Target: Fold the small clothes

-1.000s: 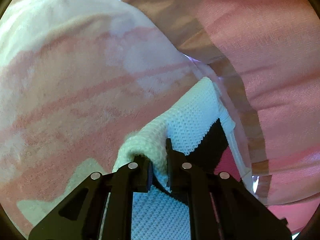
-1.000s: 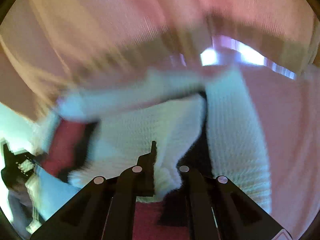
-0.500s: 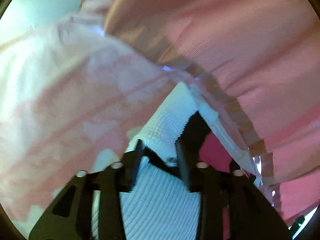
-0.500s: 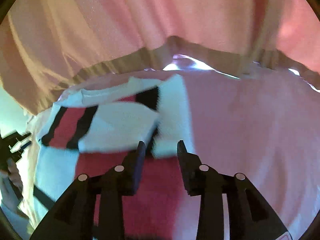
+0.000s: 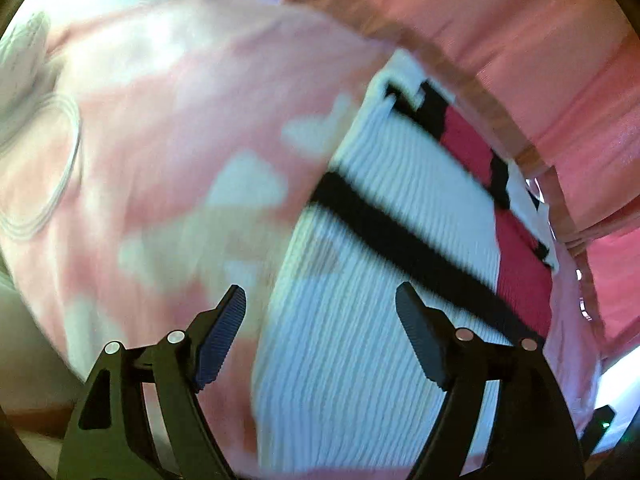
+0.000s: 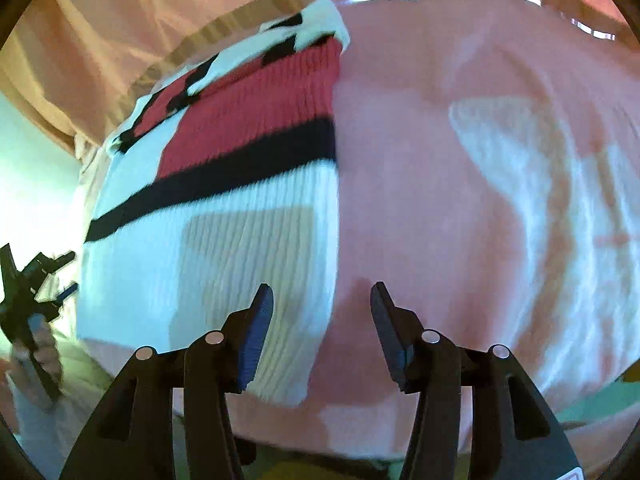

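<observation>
So the left gripper (image 5: 320, 312) is hanging over the white ribbed half of the knit sweater (image 5: 376, 320), jaws just opening wide with nothing pinched, since the fold's lying flat on the pink blanket (image 5: 180, 128). The right gripper (image 6: 322, 312) is straddling the sweater's right edge, jaws parting too, empty.

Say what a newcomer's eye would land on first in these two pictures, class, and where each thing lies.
First comes the knit garment, white and red with a black stripe, lying flat on the pink-and-white blanket. Next, the open right gripper at the bottom of its view, over the garment's edge and holding nothing. In the other view the left gripper stands wide open over the garment's white part, also holding nothing.
</observation>
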The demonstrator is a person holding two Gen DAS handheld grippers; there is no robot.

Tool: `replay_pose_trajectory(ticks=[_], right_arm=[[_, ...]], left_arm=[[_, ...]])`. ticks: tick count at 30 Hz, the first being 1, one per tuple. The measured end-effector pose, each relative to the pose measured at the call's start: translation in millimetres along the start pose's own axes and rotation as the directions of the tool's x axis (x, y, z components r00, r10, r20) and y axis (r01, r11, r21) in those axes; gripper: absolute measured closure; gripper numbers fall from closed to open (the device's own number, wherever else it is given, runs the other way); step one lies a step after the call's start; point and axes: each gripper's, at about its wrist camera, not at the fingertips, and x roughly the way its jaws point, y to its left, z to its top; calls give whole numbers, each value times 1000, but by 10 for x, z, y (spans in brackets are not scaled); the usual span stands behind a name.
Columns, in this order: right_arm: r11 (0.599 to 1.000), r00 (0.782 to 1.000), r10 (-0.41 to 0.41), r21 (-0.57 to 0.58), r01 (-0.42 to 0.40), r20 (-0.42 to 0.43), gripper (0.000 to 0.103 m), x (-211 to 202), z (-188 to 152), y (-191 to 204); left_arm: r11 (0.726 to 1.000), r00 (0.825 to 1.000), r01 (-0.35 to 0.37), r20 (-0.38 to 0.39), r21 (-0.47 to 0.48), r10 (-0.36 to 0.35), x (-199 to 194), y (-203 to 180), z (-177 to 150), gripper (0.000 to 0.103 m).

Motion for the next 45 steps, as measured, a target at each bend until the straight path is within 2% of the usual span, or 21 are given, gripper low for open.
replay_pose_trajectory(ticks=[1, 3, 7, 9, 11, 12, 13, 14, 15, 16, 19, 21, 24, 29, 34, 36, 38, 39, 41, 43, 45], right_arm=[[1000, 1000, 9, 3, -9, 7, 53, -3, -57, 7], [1000, 1000, 25, -4, -25, 17, 50, -8, -118, 41], [996, 996, 91, 1, -91, 21, 48, 0, -181, 93], [996, 995, 95, 2, -95, 29, 48, 22, -183, 119], [996, 995, 94, -3, -94, 42, 48, 41, -169, 150], [995, 994, 100, 1, -100, 45, 50, 44, -162, 149], [993, 992, 115, 7, -116, 48, 68, 53, -151, 147], [991, 991, 132, 8, -132, 35, 87, 75, -146, 148], [990, 990, 143, 12, -143, 12, 90, 106, -144, 150], [990, 990, 141, 22, -141, 29, 91, 68, -148, 146], [992, 985, 128, -9, -128, 118, 92, -272, -107, 155], [992, 979, 129, -13, -129, 157, 92, -513, -82, 116], [995, 976, 87, -62, -76, 201, 93, -906, -123, 72], [997, 989, 6, -74, 5, 149, 93, -1193, -489, -68], [985, 994, -86, -143, 94, 61, 93, -1420, -1083, -112], [985, 996, -83, -150, 89, 44, 93, -1584, -1257, -121], [990, 998, -30, -136, 37, 55, 93, -1888, -1340, -97], [990, 998, -11, -139, 20, 69, 93, -1972, -1323, -83], [984, 987, 31, -180, -3, 155, 93, -2239, -1098, 43], [977, 967, 71, -214, -17, 246, 93, -2373, -744, 111], [974, 945, 120, -221, -53, 306, 93, -2374, -333, 109]], left_arm=[[1000, 1000, 3, -21, -23, -3, 20, 55, -101, 28], [1000, 1000, -2, 14, -2, 2, -31, 58, -204, 27], [1000, 1000, -15, 28, 27, 14, -7, -28, -285, 27], [998, 999, -21, 28, 63, 20, 3, -60, -301, 32], [995, 1000, -17, 25, 100, 15, 30, -120, -303, 45], [993, 1000, -18, 19, 116, 15, 40, -139, -306, 46], [991, 1000, -19, 16, 133, 17, 39, -154, -312, 56], [990, 1000, 2, -3, 138, -2, 50, -156, -315, 72], [991, 1000, 15, -14, 132, -14, 51, -148, -317, 82], [994, 999, 38, -29, 106, -35, 46, -110, -319, 94], [994, 996, 88, -20, 67, -87, -132, -51, -340, 96], [991, 995, 102, -3, 85, -102, -315, -87, -386, 96], [984, 991, 131, -17, 124, -130, -614, -163, -553, 97], [975, 994, 110, -48, 195, -103, -899, -190, -999, 97], [963, 991, 107, -99, 247, -84, -1277, -78, -1555, 97], [967, 990, 118, -101, 228, -97, -1494, -15, -1652, 97], [969, 990, 134, -62, 206, -123, -1795, 1, -1654, 97], [968, 989, 150, -25, 203, -148, -1972, -26, -1592, 97], [959, 983, 169, 26, 228, -179, -2136, -151, -1431, 97], [939, 968, 209, 82, 274, -239, -2239, -355, -1145, 97], [924, 955, 210, 136, 319, -264, -2207, -585, -835, 97]])
